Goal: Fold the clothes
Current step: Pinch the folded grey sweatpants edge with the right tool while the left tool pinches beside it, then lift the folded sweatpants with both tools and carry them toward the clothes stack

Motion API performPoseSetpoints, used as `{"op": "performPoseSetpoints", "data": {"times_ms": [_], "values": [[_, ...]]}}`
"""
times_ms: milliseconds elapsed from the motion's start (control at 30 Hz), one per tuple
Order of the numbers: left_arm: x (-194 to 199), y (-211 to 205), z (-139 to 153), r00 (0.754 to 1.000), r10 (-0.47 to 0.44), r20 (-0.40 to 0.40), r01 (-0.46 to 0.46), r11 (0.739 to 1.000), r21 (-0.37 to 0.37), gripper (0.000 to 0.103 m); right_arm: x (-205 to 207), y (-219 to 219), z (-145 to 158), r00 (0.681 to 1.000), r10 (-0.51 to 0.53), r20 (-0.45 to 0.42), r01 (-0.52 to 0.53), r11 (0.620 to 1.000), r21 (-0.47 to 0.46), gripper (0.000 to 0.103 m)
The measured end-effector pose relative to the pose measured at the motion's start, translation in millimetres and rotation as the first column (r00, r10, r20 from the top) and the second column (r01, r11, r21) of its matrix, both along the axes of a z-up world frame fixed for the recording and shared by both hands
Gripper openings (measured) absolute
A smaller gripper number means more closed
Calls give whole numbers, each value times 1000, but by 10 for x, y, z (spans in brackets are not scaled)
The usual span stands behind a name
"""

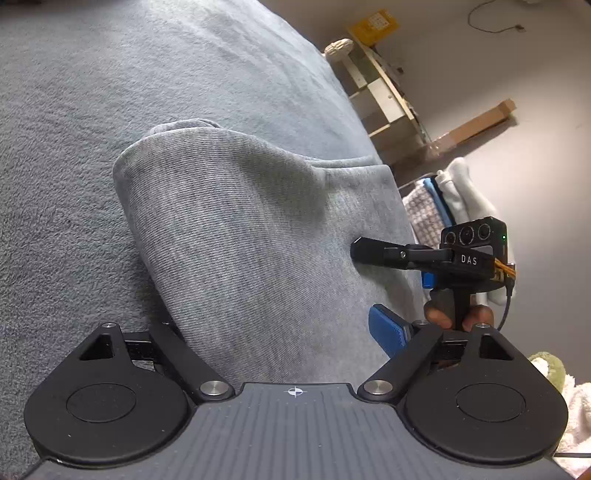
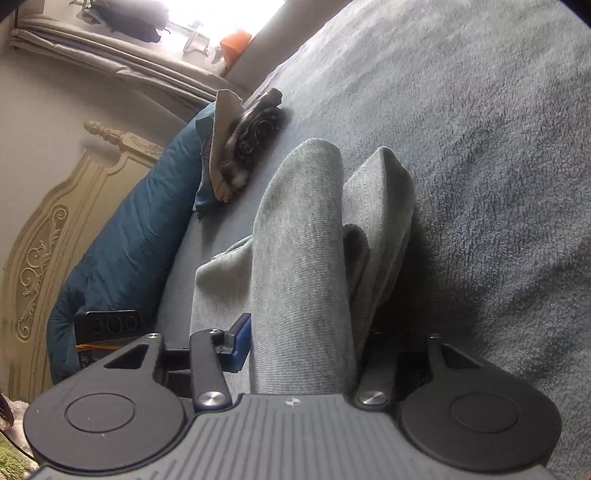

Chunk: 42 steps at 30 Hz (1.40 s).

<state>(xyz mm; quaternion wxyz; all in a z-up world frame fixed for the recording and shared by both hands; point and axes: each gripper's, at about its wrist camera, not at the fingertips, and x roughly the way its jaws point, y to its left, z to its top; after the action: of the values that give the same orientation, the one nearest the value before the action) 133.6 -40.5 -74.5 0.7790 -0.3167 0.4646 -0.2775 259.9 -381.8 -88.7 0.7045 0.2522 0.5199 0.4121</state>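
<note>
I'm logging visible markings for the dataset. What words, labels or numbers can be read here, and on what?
"DAS": white letters on the black body of the right gripper, left wrist view.
Yellow box on the shelf: print too small to read.
Small white mark on the left gripper, right wrist view: blurred, unreadable.

Left gripper (image 1: 280, 332): left finger buried behind the grey garment (image 1: 251, 229), only 1 blue pad (image 1: 386, 330) shows, so grip on the cloth can't be confirmed

Right gripper (image 2: 301, 343) in its own view: right finger hidden behind hanging cloth, 1 blue pad (image 2: 240, 341) visible at left; in the left view its tips press into the fabric, jaw state unclear

Hand (image 1: 458, 315) mostly hidden behind the handle

Items on the shelf (image 1: 384, 96) too small to identify

Dark patterned bundle (image 2: 255, 129) by the blue pillow (image 2: 129, 236) unclear

Window area (image 2: 207, 22) blown out

Bed cover (image 2: 480, 147) cut by frame edges
</note>
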Motion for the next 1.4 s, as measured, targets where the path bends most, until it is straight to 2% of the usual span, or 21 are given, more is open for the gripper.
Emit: {"op": "performPoseSetpoints", "data": {"times_ms": [300, 500, 667, 867, 933, 1033, 1100, 1267, 1400], "values": [[115, 122, 128, 999, -50, 3, 50, 998, -25, 79, -163, 79, 247, 997, -77, 2, 77, 997, -20, 49], [344, 275, 420, 989, -148, 29, 148, 989, 8, 79, -269, 254, 465, 986, -165, -10, 165, 986, -28, 49], [520, 292, 736, 955, -285, 82, 281, 958, 58, 79, -451, 356, 721, 962, -272, 5, 272, 962, -25, 47], [564, 207, 952, 897, -420, 136, 420, 907, 25, 79, -772, 352, 1148, 912, -410, 35, 411, 906, -102, 46], [568, 79, 992, 876, -458, 150, 460, 888, 25, 79, -870, 322, 1276, 896, -443, 39, 444, 885, -140, 46], [564, -191, 996, 857, -498, 133, 497, 867, 41, 79, -1060, 208, 1343, 879, -474, 49, 476, 868, -141, 45], [518, -402, 981, 843, -521, 130, 517, 853, 71, 79, -1196, 54, 1257, 867, -495, 47, 497, 860, -116, 45], [416, -1001, 874, 818, -567, 101, 552, 822, 142, 77, -1515, -542, 824, 837, -547, 15, 547, 837, -18, 45], [284, -1697, 918, 766, -638, 84, 615, 764, 194, 77, -1858, -1030, 693, 809, -587, 2, 587, 809, 31, 45]]}}
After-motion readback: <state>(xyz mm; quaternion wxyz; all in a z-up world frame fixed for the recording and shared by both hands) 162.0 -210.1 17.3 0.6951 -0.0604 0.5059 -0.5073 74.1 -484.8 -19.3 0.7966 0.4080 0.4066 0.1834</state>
